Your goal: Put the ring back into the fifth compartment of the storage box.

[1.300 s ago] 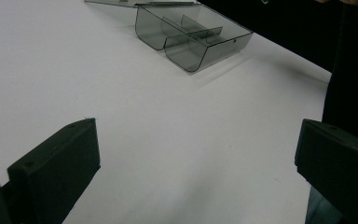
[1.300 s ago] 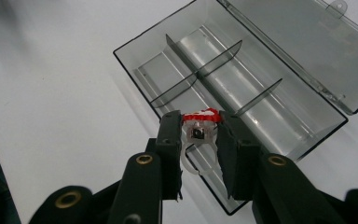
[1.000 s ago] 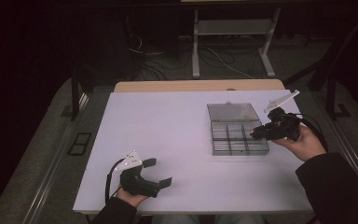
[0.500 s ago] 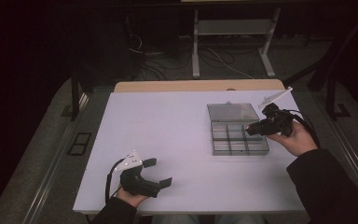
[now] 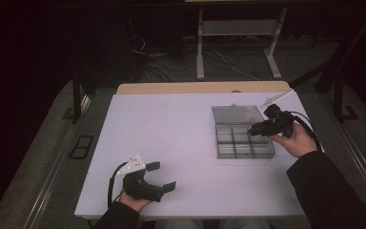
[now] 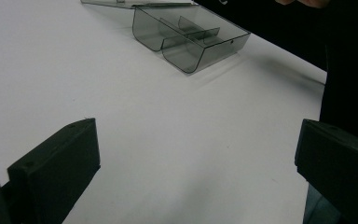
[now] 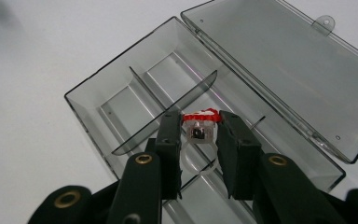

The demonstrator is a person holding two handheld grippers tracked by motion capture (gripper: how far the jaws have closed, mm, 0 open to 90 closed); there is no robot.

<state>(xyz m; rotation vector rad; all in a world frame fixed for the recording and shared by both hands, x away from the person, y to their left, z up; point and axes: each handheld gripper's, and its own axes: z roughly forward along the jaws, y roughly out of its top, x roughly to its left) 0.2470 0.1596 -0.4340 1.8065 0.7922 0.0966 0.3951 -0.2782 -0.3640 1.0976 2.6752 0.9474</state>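
A clear smoky compartment box [image 5: 242, 143] lies open at the right of the white table [image 5: 171, 129], its lid [image 5: 237, 114] folded flat behind it. My right gripper [image 5: 253, 129] hovers over the box's right side, shut on a small ring with a red and white top [image 7: 199, 125]. In the right gripper view the ring hangs between the pads above an empty compartment [image 7: 121, 107], beside a divider, with the lid [image 7: 270, 60] beyond. My left gripper [image 5: 163, 175] rests open near the table's front left, nothing between its jaws. The left gripper view shows the box [image 6: 191, 39] far off.
A wooden strip [image 5: 202, 88] runs along the table's far edge. A thin white object [image 5: 276, 98] lies near the far right corner. Behind the table are a desk frame [image 5: 238, 43] and cables on the dark floor. A dark sleeve [image 6: 345, 70] fills the left gripper view's right side.
My right gripper has moved left and slightly down, from beside the box's right edge to over its compartments, still holding the ring. The left gripper has stayed put.
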